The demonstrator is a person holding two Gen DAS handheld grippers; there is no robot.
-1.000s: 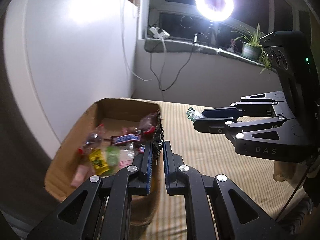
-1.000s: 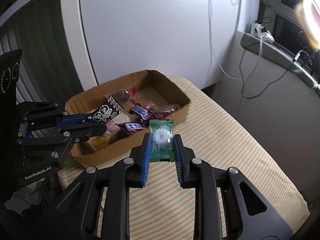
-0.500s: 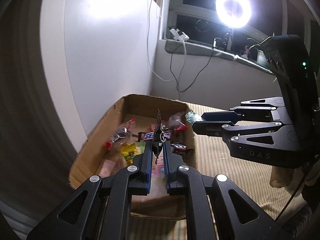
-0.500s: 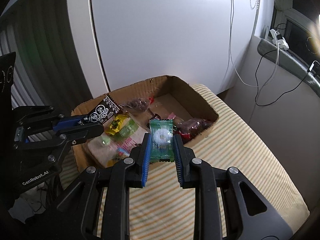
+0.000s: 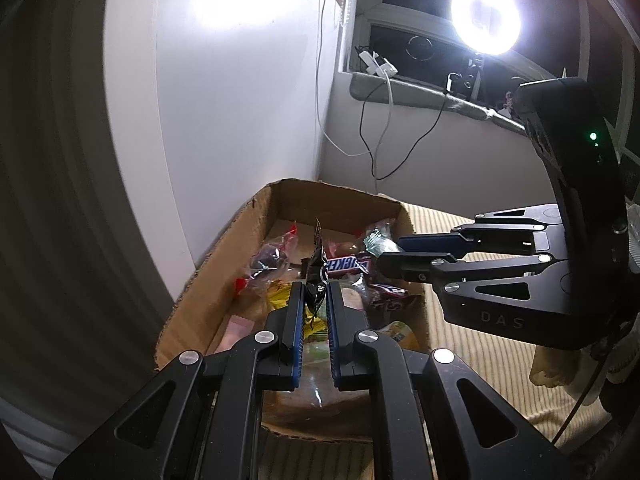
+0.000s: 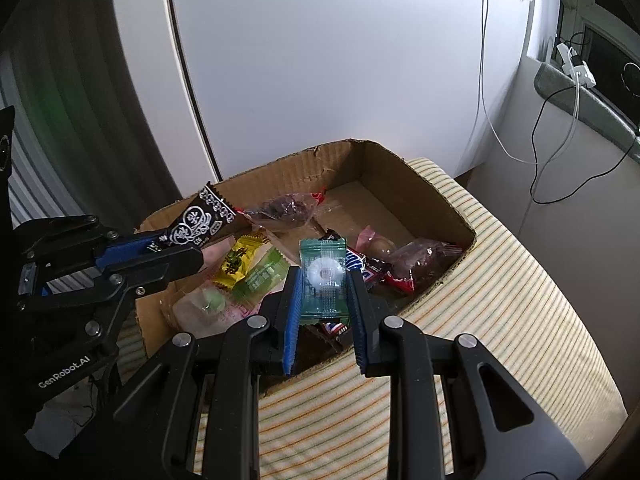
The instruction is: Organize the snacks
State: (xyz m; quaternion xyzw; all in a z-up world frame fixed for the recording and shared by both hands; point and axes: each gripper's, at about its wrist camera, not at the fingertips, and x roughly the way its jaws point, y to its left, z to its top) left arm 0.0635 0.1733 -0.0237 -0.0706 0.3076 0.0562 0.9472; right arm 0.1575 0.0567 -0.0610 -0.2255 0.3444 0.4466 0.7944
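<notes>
Left gripper [image 5: 314, 300] pinches black packet [image 5: 316, 276]; right gripper [image 6: 323, 280] apparently clamps green candy [image 6: 322, 280].

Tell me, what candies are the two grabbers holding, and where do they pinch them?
The left gripper pinches the black candy at its lower end. The right gripper squeezes the green mint by its two side edges. Both hang over the box.

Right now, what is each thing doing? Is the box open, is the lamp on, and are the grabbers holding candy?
Cardboard box: open on top, snacks piled inside.
Left gripper: shut on black candy packet, held above the box.
Right gripper: shut on green mint packet, sealed, above the box.
Snickers bar: wrapped, lying in the box.
Ring light: switched on.
</notes>
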